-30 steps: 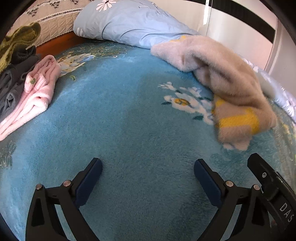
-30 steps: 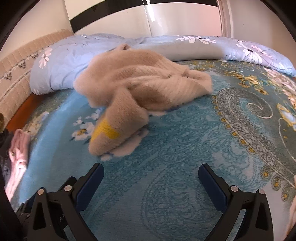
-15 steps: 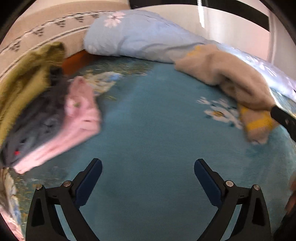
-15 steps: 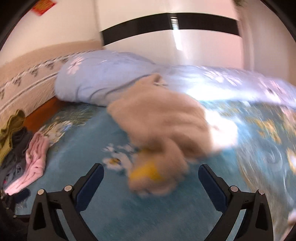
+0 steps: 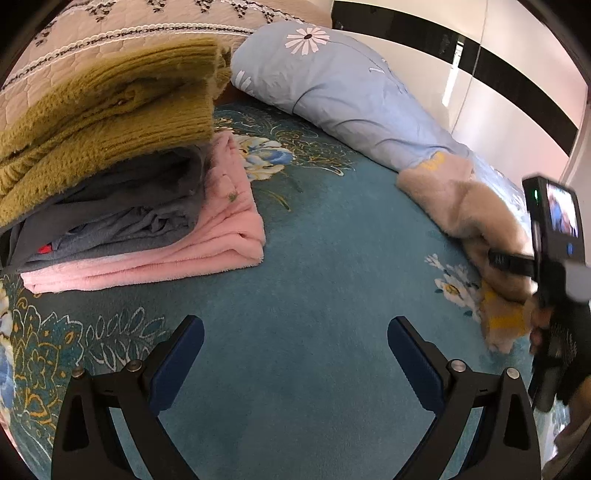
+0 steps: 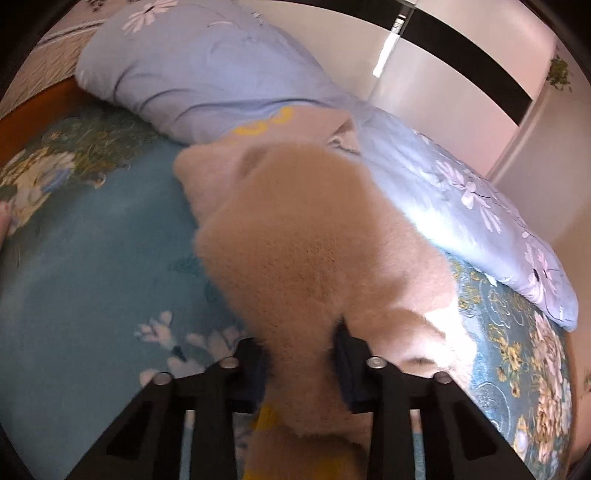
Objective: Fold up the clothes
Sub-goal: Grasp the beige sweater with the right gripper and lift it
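A fluffy beige sweater [image 6: 295,236] with yellow bands lies crumpled on the blue floral bed cover [image 6: 85,258], against the pale blue quilt. My right gripper [image 6: 301,354] is shut on a fold of the sweater near its yellow-banded end. In the left wrist view the sweater [image 5: 465,210] is at the right, with the right gripper [image 5: 517,266] on it. My left gripper [image 5: 295,354] is open and empty above the bare cover, apart from the sweater.
A stack of folded clothes lies at the left: olive knit [image 5: 99,118] on top, grey garment [image 5: 122,218], pink one [image 5: 207,240] below. A rolled pale blue quilt [image 5: 351,96] runs along the back. A quilted headboard [image 5: 74,33] and white wall stand behind.
My right gripper moved in and shut on the beige sweater; it was open before. My left gripper swung left toward the folded stack and stayed open.
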`<state>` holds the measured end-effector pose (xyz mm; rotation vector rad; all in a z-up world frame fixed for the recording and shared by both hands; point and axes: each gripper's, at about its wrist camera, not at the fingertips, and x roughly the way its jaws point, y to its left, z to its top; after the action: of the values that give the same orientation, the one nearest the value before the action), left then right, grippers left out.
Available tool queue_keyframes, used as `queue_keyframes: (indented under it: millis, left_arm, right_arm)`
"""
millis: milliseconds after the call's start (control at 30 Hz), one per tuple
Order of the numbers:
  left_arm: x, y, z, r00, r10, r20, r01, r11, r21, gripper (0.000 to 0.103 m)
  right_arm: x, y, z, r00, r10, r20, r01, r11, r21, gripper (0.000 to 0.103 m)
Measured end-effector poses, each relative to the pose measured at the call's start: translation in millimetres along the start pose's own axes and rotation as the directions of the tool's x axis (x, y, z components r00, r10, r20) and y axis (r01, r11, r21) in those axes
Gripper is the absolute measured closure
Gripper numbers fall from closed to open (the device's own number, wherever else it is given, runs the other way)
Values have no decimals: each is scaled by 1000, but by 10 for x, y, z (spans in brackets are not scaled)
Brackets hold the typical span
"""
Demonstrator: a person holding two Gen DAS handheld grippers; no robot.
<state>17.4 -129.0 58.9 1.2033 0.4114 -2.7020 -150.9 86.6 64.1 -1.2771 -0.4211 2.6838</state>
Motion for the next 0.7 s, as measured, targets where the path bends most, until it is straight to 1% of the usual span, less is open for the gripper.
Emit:
queue_keyframes:
  millis: [67, 167, 233, 333, 433, 500, 600, 633, 700]
  left_arm:
    - [-59, 25, -42, 1000, -16, 21, 16, 1000, -7, 3]
    - [-115, 44, -120, 995, -100, 5, 100, 994, -51, 3]
    - [-163, 29, -157, 984, -177, 6, 177, 981, -79, 3]
    - [-275, -38, -237, 969, -245, 13, 245, 966, -78, 3]
    - [-370, -91, -382, 949, -315, 1, 314, 946, -79, 3]
    - [-415, -84, -468, 932, -362, -6, 359, 927, -109, 3]
    - [-539, -2, -598, 904, -427, 7, 423, 894, -147, 3]
    - [-593, 32, -639, 898, -439, 15, 436, 887, -154, 3]
    - [-733, 90, -689, 906, -422, 30, 422, 895, -146, 3]
  right_arm:
    - [-173, -149, 55, 999, 12, 34, -13, 999, 43, 82]
    - [-482, -453, 106, 995, 10, 95, -19, 996, 92, 85]
    - [-737, -688, 98, 991, 17, 136, -33, 993, 112, 86]
    - [-1100, -946, 60, 981, 26, 192, -50, 991, 122, 86]
    - [-1502, -1235, -88, 967, 50, 249, -88, 985, 146, 86]
    - [-1813, -1366, -262, 955, 79, 286, -121, 984, 133, 86]
    - [-2154, -1364, -491, 942, 128, 309, -158, 985, 74, 87]
    - [-2245, -1340, -572, 939, 147, 311, -171, 984, 51, 87]
    - [-2372, -1249, -742, 933, 193, 304, -208, 978, 17, 87]
